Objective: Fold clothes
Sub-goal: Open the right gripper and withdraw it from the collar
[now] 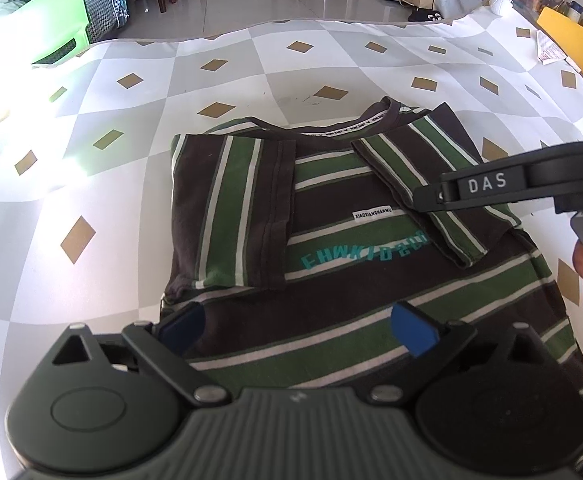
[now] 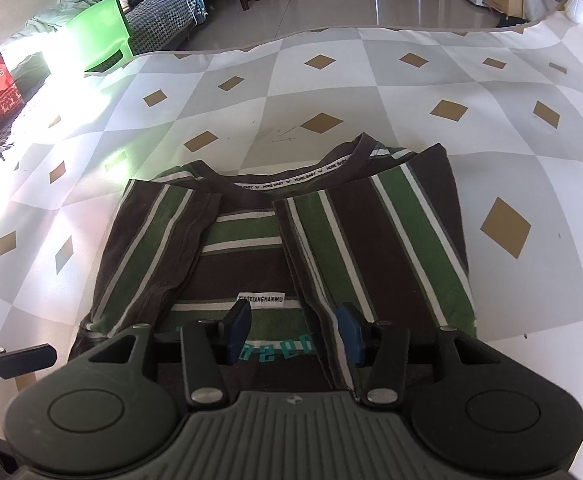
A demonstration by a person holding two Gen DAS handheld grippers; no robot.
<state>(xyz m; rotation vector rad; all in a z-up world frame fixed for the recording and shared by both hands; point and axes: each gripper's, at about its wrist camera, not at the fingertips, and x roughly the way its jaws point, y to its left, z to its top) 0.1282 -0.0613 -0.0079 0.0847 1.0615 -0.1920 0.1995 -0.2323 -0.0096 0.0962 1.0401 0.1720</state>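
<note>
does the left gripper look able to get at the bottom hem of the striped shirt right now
Probably yes: the left gripper is open over the green and brown striped shirt, nothing lies between; the hem itself is hidden below it.

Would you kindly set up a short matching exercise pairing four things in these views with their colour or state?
Things:
1. striped T-shirt
2. plastic chair
3. left tongs
4. tablecloth

Colour or state:
A. bright green
B. both sleeves folded in over the chest
C. grey and white checks with tan diamonds
D. open wide above the lower part of the shirt, nothing between them

Pairs: 1-B, 2-A, 3-D, 4-C
</note>
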